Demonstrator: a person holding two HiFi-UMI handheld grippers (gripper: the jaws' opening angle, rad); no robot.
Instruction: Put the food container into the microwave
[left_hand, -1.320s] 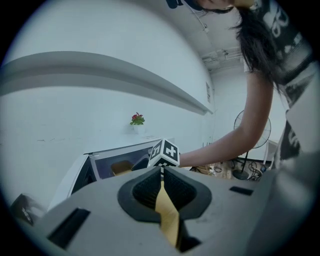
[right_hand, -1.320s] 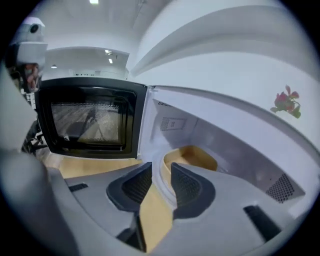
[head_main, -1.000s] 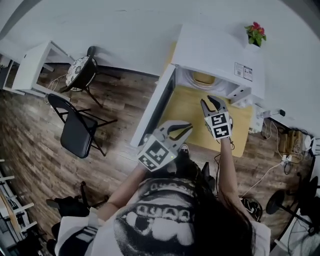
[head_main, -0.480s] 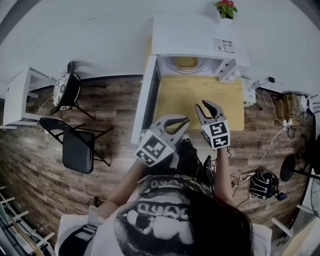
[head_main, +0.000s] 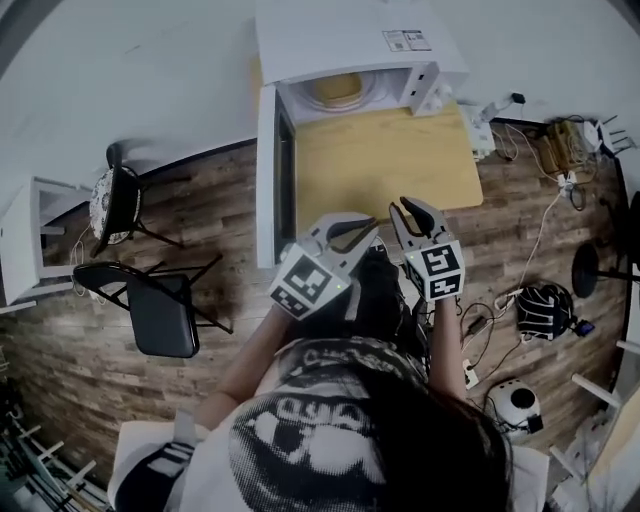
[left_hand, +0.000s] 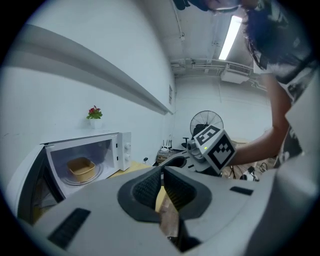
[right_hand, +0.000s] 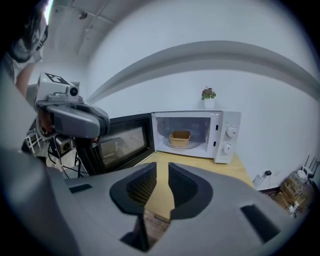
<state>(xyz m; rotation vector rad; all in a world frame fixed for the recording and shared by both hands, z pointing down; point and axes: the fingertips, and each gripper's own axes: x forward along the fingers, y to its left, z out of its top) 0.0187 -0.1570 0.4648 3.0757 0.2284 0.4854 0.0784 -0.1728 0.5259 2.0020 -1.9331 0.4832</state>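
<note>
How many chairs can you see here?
2. A black folding chair stands on the floor left of the table; a patterned-seat chair stands beyond it, nearer the wall. Others may be hidden.

I've pulled my right gripper (head_main: 413, 208), earlier near the microwave (head_main: 340, 35)'s open mouth, well back from it; my left gripper (head_main: 352, 230) has backed away from it too.

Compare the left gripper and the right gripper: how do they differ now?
The left gripper leans toward the right gripper, which points straighter at the microwave. The left gripper's jaws almost touch; the right gripper's stand slightly apart. Both are empty, and the food container sits inside the microwave.
</note>
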